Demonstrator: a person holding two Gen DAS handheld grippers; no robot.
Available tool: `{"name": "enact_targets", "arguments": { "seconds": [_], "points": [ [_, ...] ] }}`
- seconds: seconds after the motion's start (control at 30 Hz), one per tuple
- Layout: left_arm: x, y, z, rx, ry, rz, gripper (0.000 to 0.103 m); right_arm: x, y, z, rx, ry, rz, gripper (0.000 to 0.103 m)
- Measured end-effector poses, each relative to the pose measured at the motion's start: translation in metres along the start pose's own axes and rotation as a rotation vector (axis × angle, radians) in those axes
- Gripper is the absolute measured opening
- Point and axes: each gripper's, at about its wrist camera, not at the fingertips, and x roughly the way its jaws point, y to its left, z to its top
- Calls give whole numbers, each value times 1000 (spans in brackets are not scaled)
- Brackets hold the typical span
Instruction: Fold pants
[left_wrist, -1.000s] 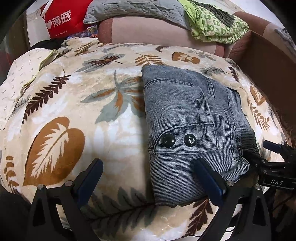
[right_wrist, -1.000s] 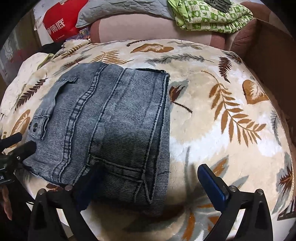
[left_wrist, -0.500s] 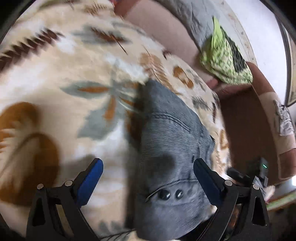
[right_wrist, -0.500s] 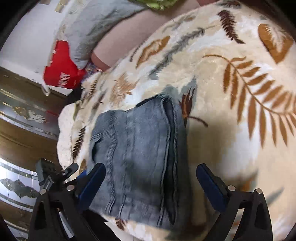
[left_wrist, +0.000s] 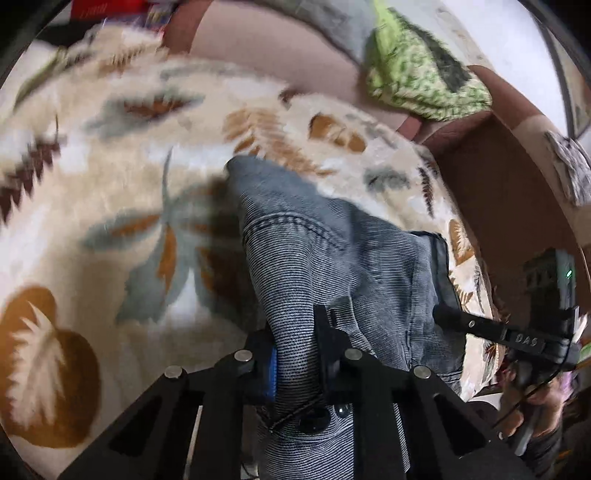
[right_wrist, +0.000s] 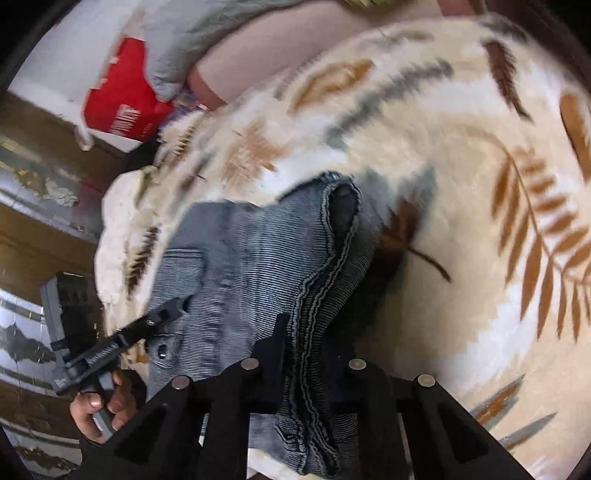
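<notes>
Folded pants (left_wrist: 332, 258) pinched between both grippers' fingers (left_wrist: 325, 332) (near edge).

Soft indoor light; motion blur smears both views — fisheye edges bend, vignette dark.

Leaf-print blanket (left_wrist: 92, 192) before a pink sofa (left_wrist: 258, 40).

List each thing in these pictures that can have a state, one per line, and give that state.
left gripper: shut on the pants' near edge
right gripper: shut on the pants' stacked hems
pants: folded, near edge bunched and gripped at two places
blanket: spread under the pants
green cloth: crumpled on the sofa back
</notes>
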Motion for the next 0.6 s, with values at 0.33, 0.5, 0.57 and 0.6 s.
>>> {"name": "enact_targets", "arguments": {
  "seconds": [0.33, 0.5, 0.57, 0.6],
  "points": [
    [-26, 25, 58, 42, -174, 107, 25, -3, 64, 59, -110, -153, 30, 16],
    [31, 49, 45, 41, -70, 301, 64, 67, 40, 59, -67, -68, -132, 34],
    [18, 45, 36, 59, -126, 319, 69, 74, 41, 48, -104, -79, -223, 36],
    [8, 42, 32, 60, -147, 325, 73, 69, 45, 44, -119, -100, -232, 37]
  ]
}}
